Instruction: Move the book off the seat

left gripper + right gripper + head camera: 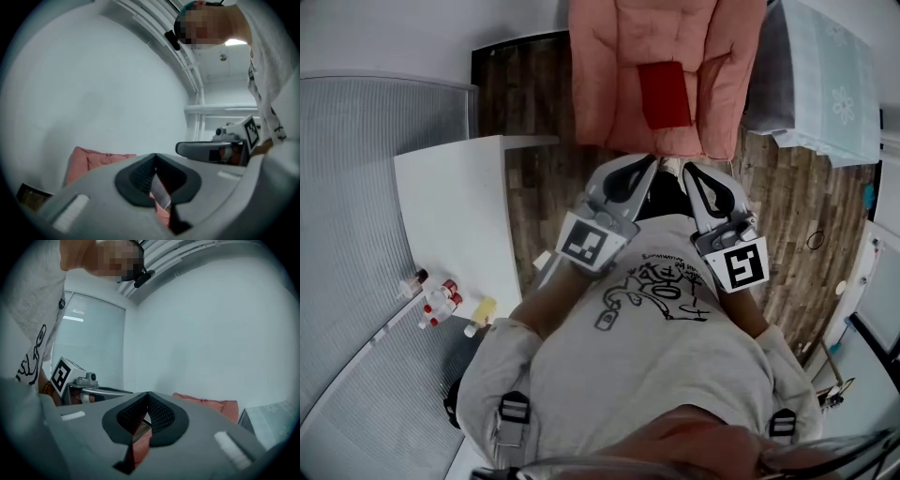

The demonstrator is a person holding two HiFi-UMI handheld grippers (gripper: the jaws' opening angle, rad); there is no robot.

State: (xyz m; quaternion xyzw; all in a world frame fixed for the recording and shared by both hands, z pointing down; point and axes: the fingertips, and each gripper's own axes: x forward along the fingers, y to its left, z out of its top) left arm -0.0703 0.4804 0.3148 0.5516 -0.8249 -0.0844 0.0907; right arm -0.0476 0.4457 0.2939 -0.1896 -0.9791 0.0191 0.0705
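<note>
We hold a pair of tongs in each hand, side by side in front of our chest, both pointing forward at about level. The left tongs (649, 169) have their two jaws pressed together with nothing between them; the left gripper view shows the dark ribbed pads meeting at a point. The right tongs (692, 173) are the same, jaws together and empty, as the right gripper view shows. Each pair carries a cube with black-and-white square markers near our wrists.

Just beyond the tips of the tongs, seen from the head view, is the front edge of a pink cushioned armchair (609, 56). A dark red book (664, 94) lies flat in the middle of its seat, spine running away from us, apart from both tongs. Nothing touches it.

To our left stands a white table (450, 216), with a few small red-capped bottles (439, 300) near its lower edge. To our right, beside the armchair, is something draped in a pale blue-green flowered cloth (825, 75). A dark wooden floor (787, 197) runs under everything.

As we judge it, the task has not started: the book is on the seat and untouched. What is left is all of it: reach toward the seat, open a pair of tongs, clamp an edge of the book, lift it clear and set it down elsewhere, perhaps on the table.
</note>
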